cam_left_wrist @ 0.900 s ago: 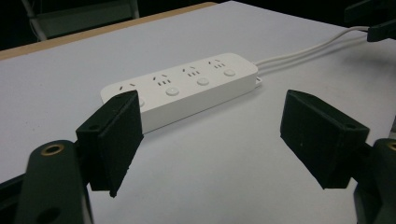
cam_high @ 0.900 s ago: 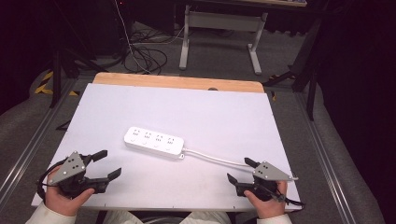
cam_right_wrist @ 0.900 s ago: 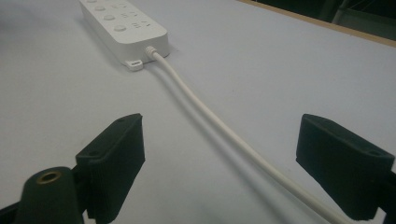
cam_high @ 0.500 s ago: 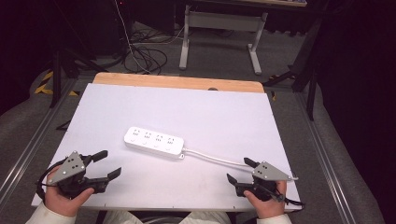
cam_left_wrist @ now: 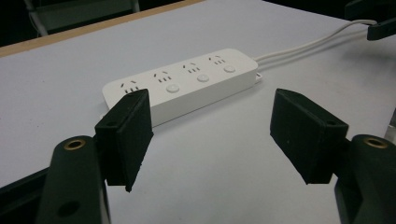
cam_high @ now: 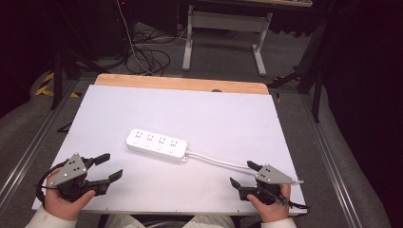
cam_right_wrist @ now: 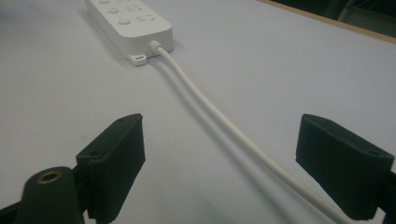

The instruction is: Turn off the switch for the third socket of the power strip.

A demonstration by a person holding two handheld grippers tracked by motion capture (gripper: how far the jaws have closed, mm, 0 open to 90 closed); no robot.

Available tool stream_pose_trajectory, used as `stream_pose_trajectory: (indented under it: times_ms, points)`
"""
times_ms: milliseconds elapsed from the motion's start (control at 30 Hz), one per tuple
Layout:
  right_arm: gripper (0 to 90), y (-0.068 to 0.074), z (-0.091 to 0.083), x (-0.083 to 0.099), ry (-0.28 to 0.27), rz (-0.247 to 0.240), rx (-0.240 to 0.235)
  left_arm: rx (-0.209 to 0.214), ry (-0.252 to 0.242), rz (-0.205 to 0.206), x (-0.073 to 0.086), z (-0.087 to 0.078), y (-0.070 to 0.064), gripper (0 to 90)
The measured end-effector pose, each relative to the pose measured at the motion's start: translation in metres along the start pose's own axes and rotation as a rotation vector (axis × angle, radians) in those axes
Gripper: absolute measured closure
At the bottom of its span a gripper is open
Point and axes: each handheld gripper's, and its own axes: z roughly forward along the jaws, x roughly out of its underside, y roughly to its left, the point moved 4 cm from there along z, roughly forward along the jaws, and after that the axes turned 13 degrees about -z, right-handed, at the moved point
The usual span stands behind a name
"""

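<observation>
While both tongs gape, power strip (cam_high: 156, 143) lies flat.

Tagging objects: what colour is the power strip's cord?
White, the same as the power strip. The cord shows best in the right gripper view.

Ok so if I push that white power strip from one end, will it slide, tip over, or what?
The power strip lies flat and low on the smooth white table, so it would probably slide rather than tip. Its rigid-looking body should move as one piece. The limp cord trailing toward the right hand-held gripper would likely drag and may swing the strip round.
</observation>
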Motion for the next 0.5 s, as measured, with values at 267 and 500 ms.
stream_pose_trajectory:
  times_ms: [267, 500]
  points:
    - [16.4, 0.001, 0.001, 0.000, 0.003, 0.000, -0.003, 0.028, 0.026, -0.010, -0.017, 0.003, -0.002, 36.4]
    - [16.4, 0.001, 0.001, 0.000, 0.003, 0.000, -0.006, 0.044, 0.033, -0.004, -0.029, 0.009, -0.004, 37.9]
